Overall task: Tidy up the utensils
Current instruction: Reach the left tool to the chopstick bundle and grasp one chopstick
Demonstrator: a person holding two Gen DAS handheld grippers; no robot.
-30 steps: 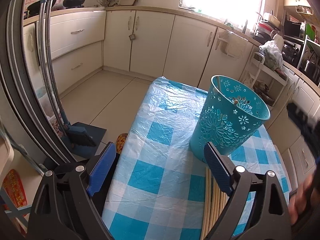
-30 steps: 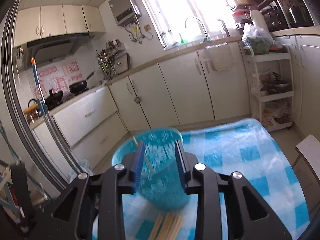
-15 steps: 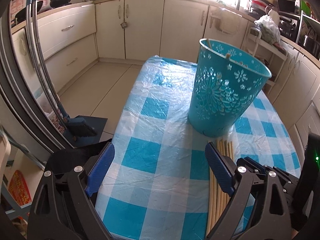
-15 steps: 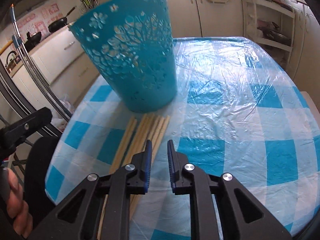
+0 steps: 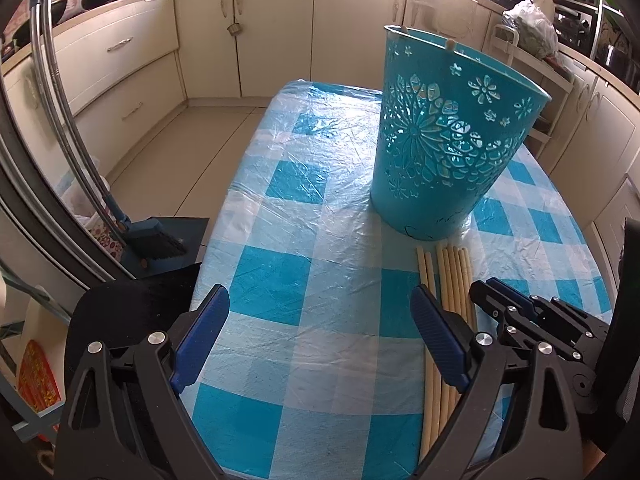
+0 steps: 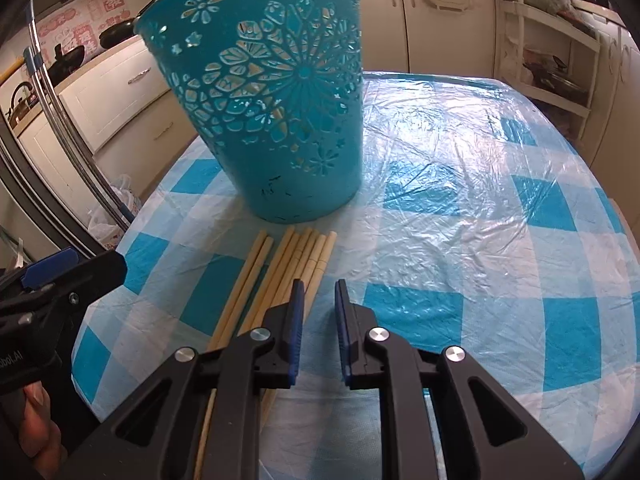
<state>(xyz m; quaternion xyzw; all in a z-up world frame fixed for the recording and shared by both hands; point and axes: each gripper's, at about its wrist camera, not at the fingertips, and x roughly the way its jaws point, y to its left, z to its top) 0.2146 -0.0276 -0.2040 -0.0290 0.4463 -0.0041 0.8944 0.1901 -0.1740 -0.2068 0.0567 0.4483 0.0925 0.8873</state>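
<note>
A row of pale wooden chopsticks point(image 6: 294, 266) lies on the checked blue-and-white tabletop point(image 6: 480, 208), far ends just short of the foot of a teal cut-out bin point(image 6: 276, 112) that stands upright. Their near ends run under the tools and off the bottom of both views, so their full length is hidden. Two more stick tips poke above the bin's rim point(image 5: 450, 44); the rest of them is lost inside.

The right tool point(image 6: 319, 292) hangs low over the right edge of the row, its blue pads a narrow gap apart with nothing between them. The left tool point(image 5: 320, 320) is spread wide over bare cloth, the sticks beside its right finger. A broom point(image 5: 154, 240) leans by the floor at left.
</note>
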